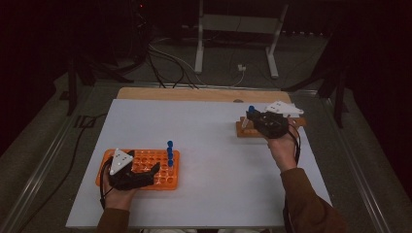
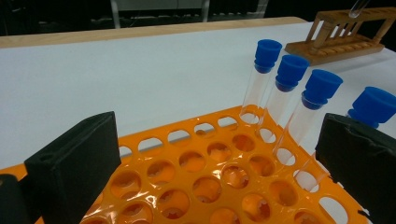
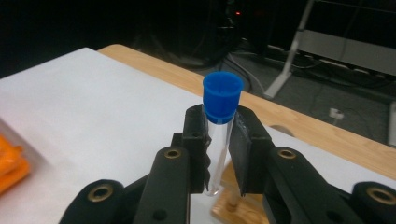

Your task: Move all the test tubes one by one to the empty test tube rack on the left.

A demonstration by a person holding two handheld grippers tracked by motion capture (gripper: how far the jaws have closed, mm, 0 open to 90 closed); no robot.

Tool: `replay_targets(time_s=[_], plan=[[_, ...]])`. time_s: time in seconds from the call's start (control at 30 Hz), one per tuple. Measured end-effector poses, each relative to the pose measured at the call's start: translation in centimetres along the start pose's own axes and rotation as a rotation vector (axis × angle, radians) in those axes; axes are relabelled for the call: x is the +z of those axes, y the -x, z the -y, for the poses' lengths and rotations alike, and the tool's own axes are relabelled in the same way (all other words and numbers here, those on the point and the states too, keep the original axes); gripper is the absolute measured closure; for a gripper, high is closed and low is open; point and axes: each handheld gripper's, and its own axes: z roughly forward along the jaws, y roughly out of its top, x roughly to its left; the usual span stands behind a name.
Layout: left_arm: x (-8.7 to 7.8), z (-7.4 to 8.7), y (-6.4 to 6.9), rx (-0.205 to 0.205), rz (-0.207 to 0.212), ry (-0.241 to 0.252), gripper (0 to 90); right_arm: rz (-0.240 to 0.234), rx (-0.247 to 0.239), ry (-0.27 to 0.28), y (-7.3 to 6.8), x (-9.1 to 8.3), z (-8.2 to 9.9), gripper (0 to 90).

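1. Right gripper view: the right gripper (image 3: 218, 154) has its jaws clamped on a clear tube (image 3: 218, 154) with a blue cap (image 3: 222, 97), held upright just under the cap.
2. Beneath the tube's lower end lies the wooden rack (image 3: 231, 205), on the white table (image 3: 93, 107).
3. High view: that gripper (image 1: 257, 119) hangs over the wooden rack (image 1: 296, 122) at the table's far right.
4. Left gripper view: the left gripper (image 2: 210, 158) has its jaws wide apart over the orange rack (image 2: 196, 182), pressing on nothing.
5. Four blue-capped tubes (image 2: 280, 98) stand in one row of that rack, leaning slightly.
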Motion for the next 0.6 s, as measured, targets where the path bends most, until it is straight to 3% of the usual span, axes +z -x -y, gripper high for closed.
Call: replay_targets(time_s=[0.43, 0.6], plan=[[-0.4, -0.3, 0.4, 0.004, 0.014, 0.016, 0.5, -0.113, 0.007, 0.001, -2.5, 0.4, 0.1, 76.6], [-0.9, -1.0, 1.0, 0.006, 0.038, 0.039, 0.8, -0.163, 0.019, -0.007, -3.1, 0.6, 0.2, 76.6]])
